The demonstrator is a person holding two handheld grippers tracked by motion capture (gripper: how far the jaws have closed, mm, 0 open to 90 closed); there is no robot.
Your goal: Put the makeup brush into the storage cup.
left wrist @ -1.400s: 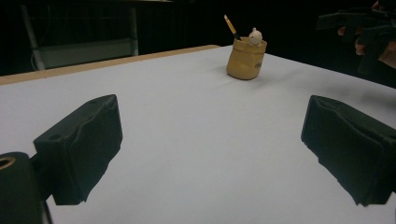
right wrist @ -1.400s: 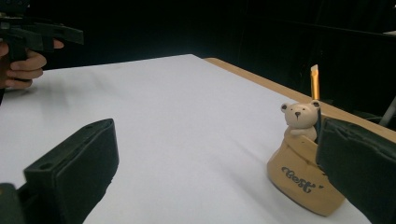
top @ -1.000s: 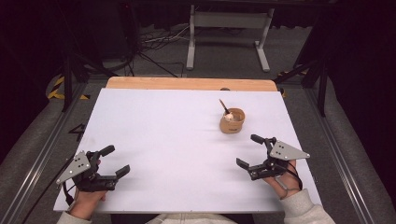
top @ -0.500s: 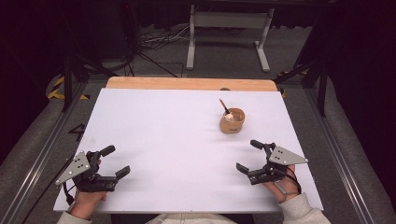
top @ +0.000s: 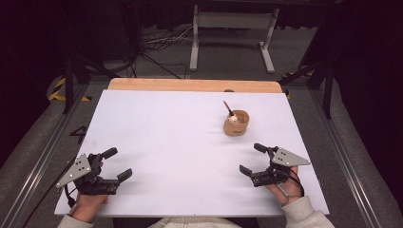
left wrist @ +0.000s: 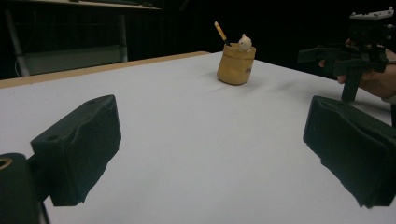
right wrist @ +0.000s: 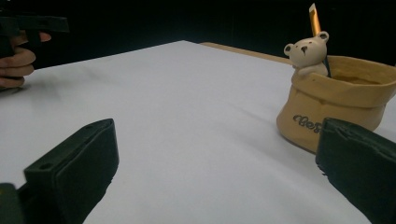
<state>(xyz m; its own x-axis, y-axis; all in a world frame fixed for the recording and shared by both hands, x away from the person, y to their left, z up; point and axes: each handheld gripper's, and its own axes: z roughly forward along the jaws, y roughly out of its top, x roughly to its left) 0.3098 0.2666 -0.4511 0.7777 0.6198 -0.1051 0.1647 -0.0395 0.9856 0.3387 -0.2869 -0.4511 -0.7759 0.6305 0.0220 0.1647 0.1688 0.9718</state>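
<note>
**Resting grippers flank bear pot on white bench**

Resting near the front edge of the white bench [top: 180, 137], two hand-held grippers sit well apart, one at each corner on the person's side. The left hand-held gripper [top: 115, 164] lies at the near left, its jaws spread wide with nothing between them; from the left gripper view both black pads frame bare white surface. The right hand-held gripper [top: 253, 159] sits at the near right, likewise gaping and empty, gripped by a hand [top: 280, 187] whose pale sleeve shows at the bottom of the high view. A tan sack-shaped pot [top: 236, 123] stands upright on the right half of the bench, beyond the right hand-held gripper and nearer to it than to the left one, touching neither. A small white bear figure [right wrist: 306, 57] peers over the pot's rim, and a brush handle [right wrist: 314, 17] with an orange tip leans out beside it. Dark lettering marks the pot's front. A strip of bare wood [top: 190, 85] runs along the far edge.
</note>
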